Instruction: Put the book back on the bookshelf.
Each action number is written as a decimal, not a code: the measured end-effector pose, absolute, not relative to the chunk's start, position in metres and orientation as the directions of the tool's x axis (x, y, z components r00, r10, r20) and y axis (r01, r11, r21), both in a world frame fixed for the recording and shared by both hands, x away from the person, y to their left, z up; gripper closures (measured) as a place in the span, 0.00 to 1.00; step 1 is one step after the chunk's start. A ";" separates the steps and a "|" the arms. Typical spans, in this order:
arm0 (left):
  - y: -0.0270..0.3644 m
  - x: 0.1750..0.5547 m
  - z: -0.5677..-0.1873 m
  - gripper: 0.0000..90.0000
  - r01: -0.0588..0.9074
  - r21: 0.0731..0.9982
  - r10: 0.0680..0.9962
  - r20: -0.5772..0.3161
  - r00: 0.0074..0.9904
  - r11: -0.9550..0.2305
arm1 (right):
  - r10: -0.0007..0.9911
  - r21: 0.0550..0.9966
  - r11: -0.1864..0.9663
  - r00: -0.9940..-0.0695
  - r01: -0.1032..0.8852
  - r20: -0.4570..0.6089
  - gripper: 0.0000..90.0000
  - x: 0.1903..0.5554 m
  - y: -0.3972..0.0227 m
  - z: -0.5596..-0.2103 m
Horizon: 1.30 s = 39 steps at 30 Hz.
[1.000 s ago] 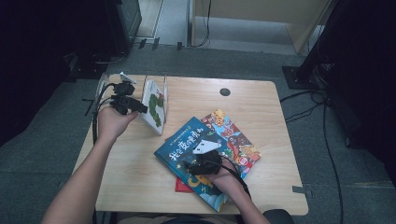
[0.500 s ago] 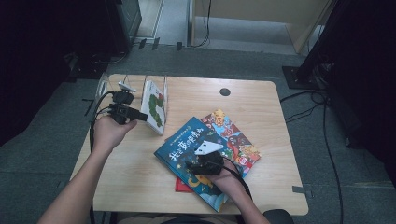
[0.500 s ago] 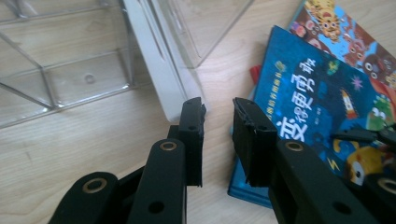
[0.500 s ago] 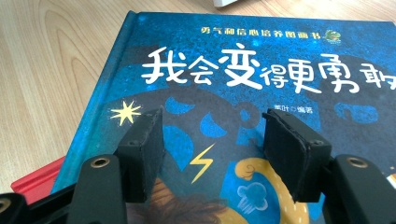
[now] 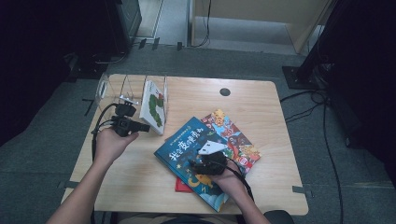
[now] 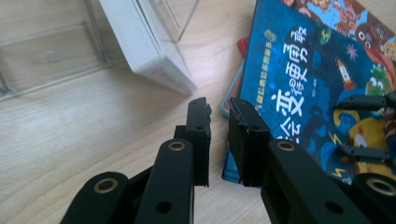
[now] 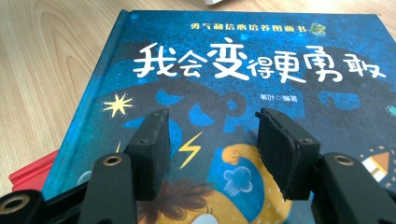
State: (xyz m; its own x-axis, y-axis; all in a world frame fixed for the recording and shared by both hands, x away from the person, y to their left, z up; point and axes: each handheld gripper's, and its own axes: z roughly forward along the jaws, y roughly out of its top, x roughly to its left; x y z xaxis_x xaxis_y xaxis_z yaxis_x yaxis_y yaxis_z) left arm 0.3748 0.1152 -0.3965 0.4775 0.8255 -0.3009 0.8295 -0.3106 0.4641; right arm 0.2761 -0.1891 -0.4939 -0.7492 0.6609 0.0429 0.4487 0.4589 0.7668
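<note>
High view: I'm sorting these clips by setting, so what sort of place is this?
Probably a lab or studio recording corner, not a home. A small wooden table stands on grey carpet, cables trail over the floor, and dark equipment stands ring it. Picture books and a clear rack look like props.

A recording lab: lone wooden table, grey carpet, trailing floor cables

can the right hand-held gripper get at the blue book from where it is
Probably yes: the right hand-held gripper hovers over the blue book, the top of the pile, jaws apart with nothing between them.
</note>
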 end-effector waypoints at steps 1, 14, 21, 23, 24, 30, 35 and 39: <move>0.116 0.374 -0.399 0.88 0.829 0.465 0.821 -0.309 0.480 -0.311 | 0.663 0.767 0.456 -0.747 0.451 0.045 0.51 0.276 -0.190 -0.494; 0.118 0.366 -0.436 0.97 0.796 0.482 0.788 -0.295 0.541 -0.366 | 0.695 0.772 0.422 -0.716 0.475 0.061 0.63 0.275 -0.208 -0.494; 0.116 0.366 -0.445 1.00 0.788 0.482 0.767 -0.310 0.562 -0.383 | 0.713 0.774 0.402 -0.698 0.489 0.071 0.71 0.270 -0.223 -0.493; 0.114 0.366 -0.448 1.00 0.782 0.485 0.755 -0.316 0.574 -0.391 | 0.718 0.775 0.396 -0.693 0.492 0.073 0.75 0.268 -0.227 -0.494; 0.114 0.365 -0.449 1.00 0.783 0.484 0.755 -0.318 0.573 -0.391 | 0.720 0.775 0.396 -0.690 0.492 0.070 0.77 0.266 -0.230 -0.494; 0.109 0.367 -0.458 0.99 0.769 0.490 0.737 -0.320 0.596 -0.409 | 0.747 0.781 0.378 -0.662 0.498 0.061 0.90 0.258 -0.244 -0.495; 0.107 0.368 -0.466 1.00 0.766 0.504 0.721 -0.343 0.602 -0.399 | 0.763 0.780 0.350 -0.641 0.518 0.083 0.99 0.254 -0.259 -0.495; 0.108 0.370 -0.469 1.00 0.766 0.501 0.713 -0.354 0.606 -0.402 | 0.780 0.779 0.338 -0.620 0.528 0.082 1.00 0.249 -0.270 -0.495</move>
State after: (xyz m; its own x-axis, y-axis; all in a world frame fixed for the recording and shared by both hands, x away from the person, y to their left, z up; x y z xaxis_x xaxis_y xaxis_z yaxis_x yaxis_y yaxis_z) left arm 0.3699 0.1075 -0.4694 0.6057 0.7128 -0.3536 0.7661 -0.4023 0.5012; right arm 0.2492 -0.2703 -0.4952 -0.6203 0.7801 0.0816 0.5275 0.3380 0.7794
